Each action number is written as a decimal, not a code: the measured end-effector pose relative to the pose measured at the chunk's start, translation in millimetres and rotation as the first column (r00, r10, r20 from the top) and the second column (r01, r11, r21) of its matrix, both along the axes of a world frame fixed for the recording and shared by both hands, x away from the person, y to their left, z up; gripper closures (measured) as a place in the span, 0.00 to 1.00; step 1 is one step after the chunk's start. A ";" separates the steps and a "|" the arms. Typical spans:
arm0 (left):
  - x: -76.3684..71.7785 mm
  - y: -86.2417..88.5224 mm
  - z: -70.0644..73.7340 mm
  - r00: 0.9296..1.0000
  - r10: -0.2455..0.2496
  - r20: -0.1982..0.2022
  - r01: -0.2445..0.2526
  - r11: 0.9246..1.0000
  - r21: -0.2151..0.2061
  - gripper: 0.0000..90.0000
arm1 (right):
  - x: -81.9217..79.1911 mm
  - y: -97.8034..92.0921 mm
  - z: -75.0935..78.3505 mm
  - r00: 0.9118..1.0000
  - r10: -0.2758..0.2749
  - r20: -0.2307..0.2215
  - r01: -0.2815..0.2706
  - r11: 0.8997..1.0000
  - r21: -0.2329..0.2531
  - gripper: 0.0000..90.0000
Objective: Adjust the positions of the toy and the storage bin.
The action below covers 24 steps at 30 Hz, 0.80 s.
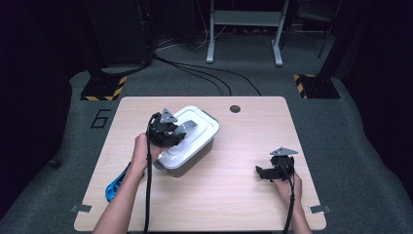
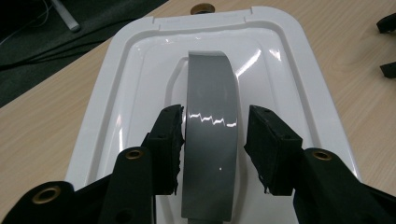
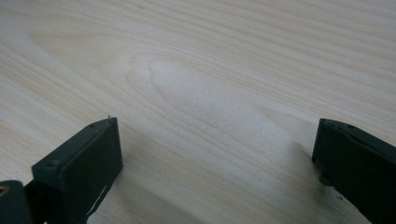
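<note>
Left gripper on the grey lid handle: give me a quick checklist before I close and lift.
1. Jaws straddle the grey handle: ok, one black pad on each side.
2. Left gripper closed on the handle: not ok, a gap shows at the far pad; the other pad looks to touch.
3. White lid seated on the box: cannot tell, latches are not visible.
4. Right gripper out of the way: ok, open over bare table, away from the box.
5. Blue tool near the left forearm: ok, it lies apart from the box.
</note>
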State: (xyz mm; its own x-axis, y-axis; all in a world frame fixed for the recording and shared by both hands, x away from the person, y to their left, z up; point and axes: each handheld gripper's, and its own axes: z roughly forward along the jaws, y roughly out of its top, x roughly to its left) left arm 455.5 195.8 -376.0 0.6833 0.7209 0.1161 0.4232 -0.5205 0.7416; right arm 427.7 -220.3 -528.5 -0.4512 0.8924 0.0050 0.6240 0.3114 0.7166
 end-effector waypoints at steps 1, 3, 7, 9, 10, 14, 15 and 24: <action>0.6 -0.5 -0.1 1.000 0.003 -0.001 -0.003 1.000 0.006 0.63 | 0.0 0.0 0.0 1.000 0.000 0.000 0.000 1.000 -0.001 0.01; 2.1 -1.4 -1.8 1.000 0.005 -0.005 -0.005 1.000 0.014 0.68 | -0.1 0.0 0.0 1.000 0.000 0.000 0.000 1.000 0.000 0.01; 2.3 -2.2 -2.3 1.000 0.019 -0.015 -0.018 0.999 0.029 0.73 | 0.0 0.0 0.0 1.000 0.000 0.000 0.000 1.000 0.000 0.01; 2.0 -3.1 -2.3 1.000 0.015 -0.013 -0.014 0.999 0.031 0.74 | 0.0 0.0 0.0 1.000 0.000 0.000 0.000 1.000 0.000 0.01; 2.2 -3.3 -2.0 1.000 0.008 -0.007 -0.008 0.999 0.038 0.74 | 0.0 0.0 0.0 1.000 0.000 0.000 0.000 1.000 0.000 0.01; 1.6 -2.9 -0.1 1.000 0.010 0.009 -0.011 0.999 0.032 0.74 | 0.0 0.0 0.0 1.000 0.000 0.000 0.000 1.000 0.000 0.01; 1.2 -2.2 1.2 1.000 0.012 0.009 -0.012 1.000 0.020 0.74 | 0.0 0.0 0.0 1.000 0.000 0.000 0.000 1.000 0.000 0.01; -3.8 4.5 21.4 0.999 0.020 0.050 -0.019 1.000 -0.016 0.74 | 0.0 0.1 0.1 1.000 0.000 0.000 0.000 1.000 0.001 0.01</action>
